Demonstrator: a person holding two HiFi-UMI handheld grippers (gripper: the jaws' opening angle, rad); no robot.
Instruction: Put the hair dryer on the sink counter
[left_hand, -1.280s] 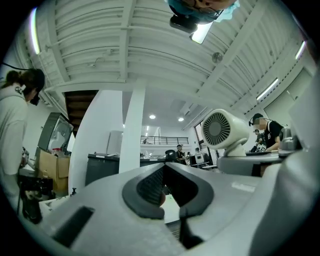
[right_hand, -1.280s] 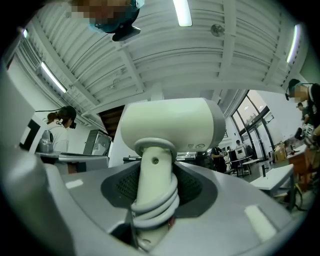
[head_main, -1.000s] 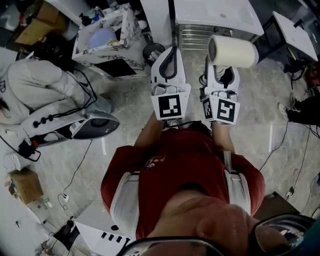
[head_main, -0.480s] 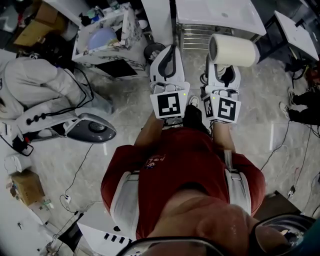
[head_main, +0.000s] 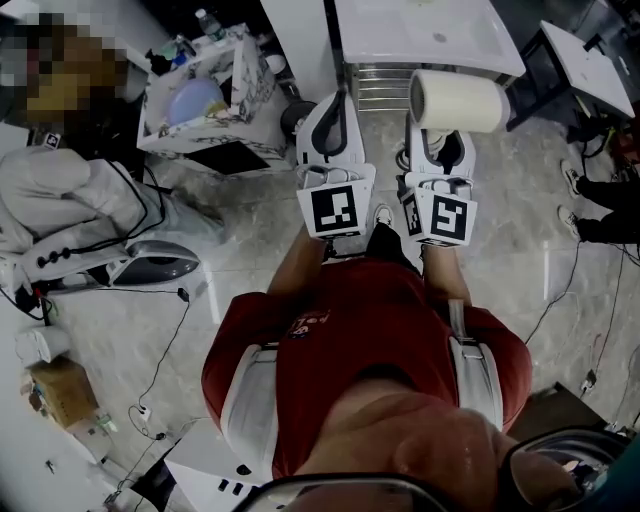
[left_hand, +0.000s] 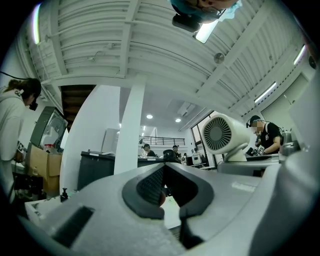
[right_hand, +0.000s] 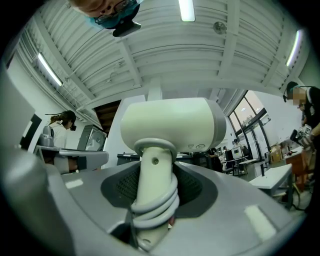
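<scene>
Clamps the hair dryer (head_main: 462, 101) by its handle (right_hand: 152, 170) between the jaws of the right gripper (head_main: 447, 132), with the pads pressing on either side of the handle and on the cord (right_hand: 155, 207) coiled round it. Holds the cream barrel crosswise above those jaws, at 1 o'clock in the head view, with the grilled end turned toward the left gripper (head_main: 340, 100). Shows the white sink counter (head_main: 430, 30) at 12 o'clock, with the dryer up in the air close by its near edge and not set down on it.

Carries the left gripper just beside the right one, at 11 o'clock from the picture's middle, its fingertips drawn together with nothing between them.

Farther out, at 6 o'clock, takes in the wearer's red shirt (head_main: 350, 330). At 9 o'clock, shows a person in white (head_main: 70, 200) bent low over the pale marble floor (head_main: 250, 220), beside a grey iron-shaped appliance (head_main: 155, 265) and a trailing black cable (head_main: 165, 350). At 11 o'clock, near the counter, shows a white crate (head_main: 240, 75) with a bluish thing inside.
</scene>
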